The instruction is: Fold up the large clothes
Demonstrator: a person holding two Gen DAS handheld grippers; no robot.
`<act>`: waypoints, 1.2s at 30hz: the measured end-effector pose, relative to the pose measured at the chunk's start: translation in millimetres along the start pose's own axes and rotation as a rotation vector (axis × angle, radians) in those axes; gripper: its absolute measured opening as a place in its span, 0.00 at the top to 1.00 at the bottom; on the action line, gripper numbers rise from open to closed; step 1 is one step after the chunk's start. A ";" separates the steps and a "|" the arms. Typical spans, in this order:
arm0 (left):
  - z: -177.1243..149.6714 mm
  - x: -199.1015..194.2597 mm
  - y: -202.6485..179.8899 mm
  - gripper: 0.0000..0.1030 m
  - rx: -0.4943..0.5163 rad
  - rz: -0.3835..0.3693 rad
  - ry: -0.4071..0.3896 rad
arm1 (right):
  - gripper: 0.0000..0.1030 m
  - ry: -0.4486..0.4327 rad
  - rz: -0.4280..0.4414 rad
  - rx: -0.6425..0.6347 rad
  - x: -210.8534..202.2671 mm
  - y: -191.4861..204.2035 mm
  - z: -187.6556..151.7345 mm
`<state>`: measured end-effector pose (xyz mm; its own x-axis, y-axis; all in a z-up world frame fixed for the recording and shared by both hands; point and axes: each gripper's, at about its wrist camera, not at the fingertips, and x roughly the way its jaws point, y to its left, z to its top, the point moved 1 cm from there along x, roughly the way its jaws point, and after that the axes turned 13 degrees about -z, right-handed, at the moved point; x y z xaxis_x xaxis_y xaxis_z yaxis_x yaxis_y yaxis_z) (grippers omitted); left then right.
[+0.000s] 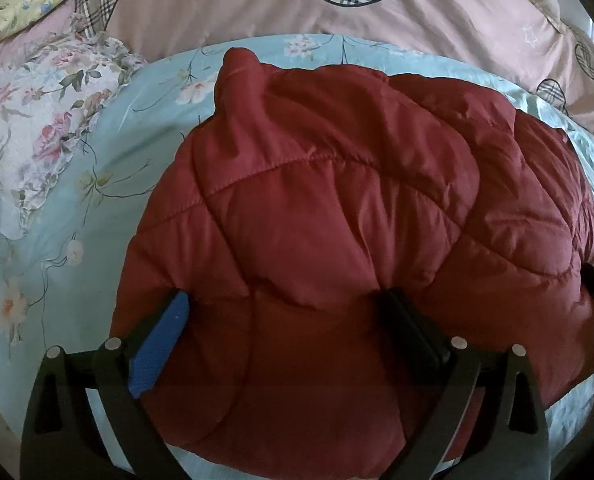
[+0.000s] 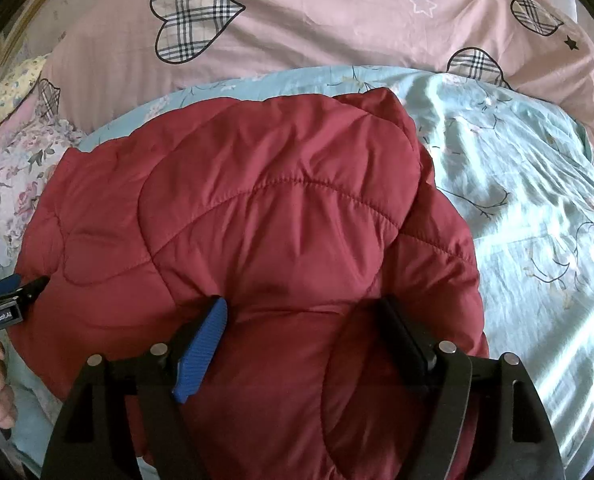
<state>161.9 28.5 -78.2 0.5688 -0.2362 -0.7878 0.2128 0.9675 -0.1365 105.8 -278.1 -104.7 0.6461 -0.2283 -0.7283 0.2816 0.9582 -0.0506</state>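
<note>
A red quilted jacket [image 1: 337, 208] is found lying bunched and already doubled over on the blue floral sheet [image 1: 97, 208] of the bed. Both the left tongs [image 1: 285, 312] and the right tongs [image 2: 305, 320] are held open astride its near edge, and no fabric is seen gripped. The fold is judged partly done, with flattening and a further fold outstanding.

The location is a bedroom in a home. The work surface is a bed with a light blue floral sheet [image 2: 537, 208], a pink quilt [image 2: 337, 32] with checked hearts, and a floral pillow [image 1: 45, 128].
</note>
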 end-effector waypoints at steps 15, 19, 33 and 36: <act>0.7 1.6 0.8 0.03 0.010 0.011 0.002 | 0.24 -0.008 0.057 -0.102 -12.0 37.4 36.1; 5.2 -12.2 -0.4 0.05 0.000 0.006 -0.019 | 0.21 0.023 0.028 -0.094 18.6 33.7 42.8; 30.1 12.7 -36.2 0.05 0.069 -0.113 0.030 | 0.22 0.030 0.010 -0.028 24.0 7.2 45.2; 30.2 21.3 -37.5 0.03 0.076 -0.101 0.024 | 0.22 0.035 0.009 -0.023 30.7 6.4 47.4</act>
<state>190.0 -15.6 -71.7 0.5224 -0.3286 -0.7868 0.3282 0.9292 -0.1701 161.1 -287.2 -95.1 0.6234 -0.2139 -0.7521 0.2594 0.9640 -0.0592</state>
